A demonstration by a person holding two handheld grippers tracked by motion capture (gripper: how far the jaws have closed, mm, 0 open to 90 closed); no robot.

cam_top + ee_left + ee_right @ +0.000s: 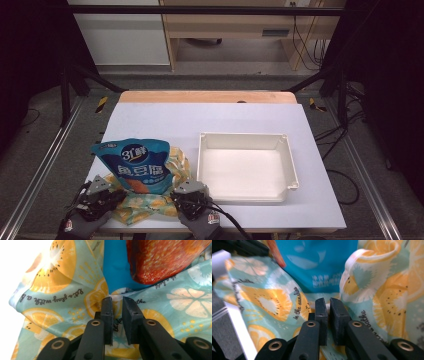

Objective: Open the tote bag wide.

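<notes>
At the table's near edge, the left gripper (100,196) and right gripper (189,199) each pinch the fruit-print cloth bag (145,204) between nearly closed jaws. A blue snack pouch (134,165) stands in it just beyond them, and the white tray (292,170) sits farther right.

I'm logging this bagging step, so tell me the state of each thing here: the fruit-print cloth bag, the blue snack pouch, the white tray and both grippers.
Fruit-print cloth bag: lying on the table, mouth held at both sides.
Blue snack pouch: sealed, lower end inside the bag, top sticking out.
White plastic tray: upright, empty.
Left gripper: jaws nearly shut, pinching bag cloth.
Right gripper: jaws nearly shut, pinching bag cloth.
</notes>
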